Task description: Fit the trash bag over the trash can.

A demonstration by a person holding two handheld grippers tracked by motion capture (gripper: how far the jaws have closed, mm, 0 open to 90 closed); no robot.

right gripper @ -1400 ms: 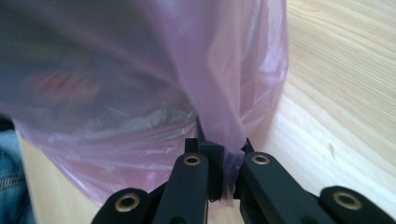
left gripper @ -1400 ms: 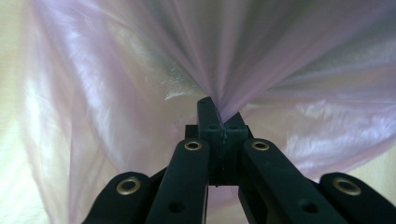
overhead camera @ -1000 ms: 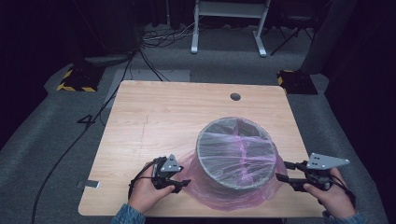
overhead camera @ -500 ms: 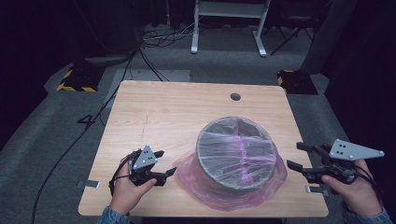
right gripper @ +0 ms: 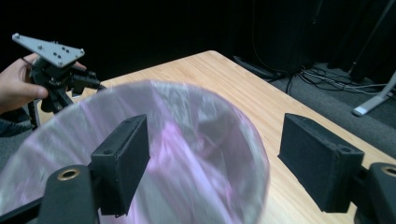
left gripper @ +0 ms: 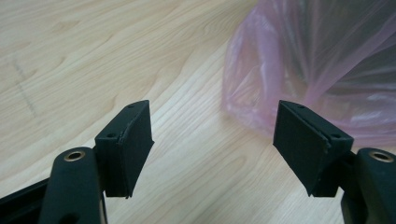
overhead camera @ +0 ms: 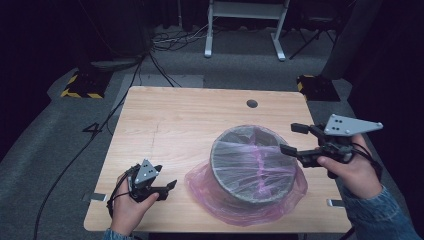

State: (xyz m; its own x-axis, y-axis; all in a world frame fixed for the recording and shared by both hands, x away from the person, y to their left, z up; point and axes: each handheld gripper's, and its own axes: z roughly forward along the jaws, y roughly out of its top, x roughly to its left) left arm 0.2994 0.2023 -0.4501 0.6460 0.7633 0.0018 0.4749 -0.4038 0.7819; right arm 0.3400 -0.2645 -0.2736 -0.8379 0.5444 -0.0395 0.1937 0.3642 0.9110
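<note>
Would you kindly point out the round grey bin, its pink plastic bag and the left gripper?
round grey bin [overhead camera: 220, 172], high view, left outer wall.
pink plastic bag [left gripper: 243, 88], left gripper view, loose skirt on the table.
left gripper [overhead camera: 167, 189], high view, between the jaw tips.

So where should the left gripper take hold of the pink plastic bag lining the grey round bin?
Probably the loose skirt of the pink plastic bag bunched at the grey round bin's base, approached level from the bin's left: there the film lies slack on the table, while over the rim it looks taut.
</note>
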